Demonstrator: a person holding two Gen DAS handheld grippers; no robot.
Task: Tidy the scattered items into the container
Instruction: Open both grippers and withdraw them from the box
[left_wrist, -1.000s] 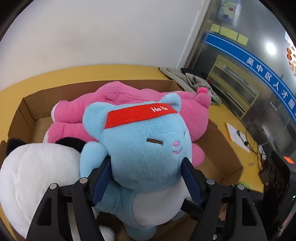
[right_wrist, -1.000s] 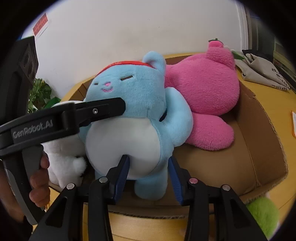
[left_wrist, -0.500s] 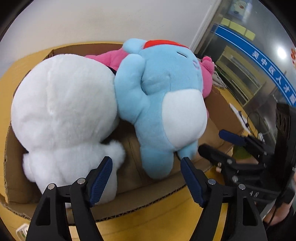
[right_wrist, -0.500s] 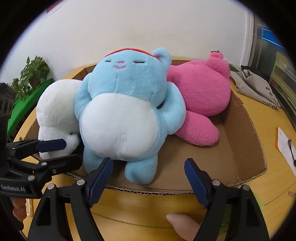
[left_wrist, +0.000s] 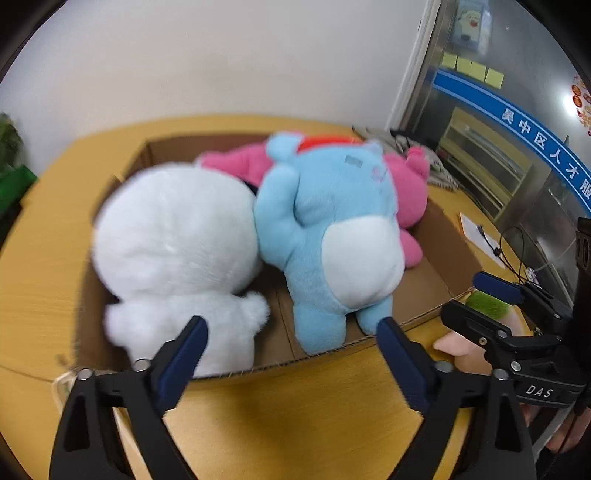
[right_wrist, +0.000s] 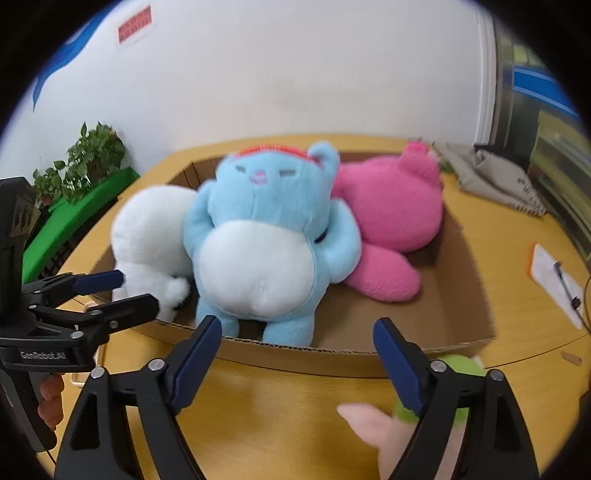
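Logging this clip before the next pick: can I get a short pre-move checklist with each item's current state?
1. Left gripper open, nothing held: ok.
2. Right gripper open, nothing held: ok.
3. Blue plush, white plush and pink plush inside the cardboard box: ok.
4. All items boxed: not ok, green-and-peach plush lies on the table in front.
5. Its shape for gripping: cannot tell, partly hidden.
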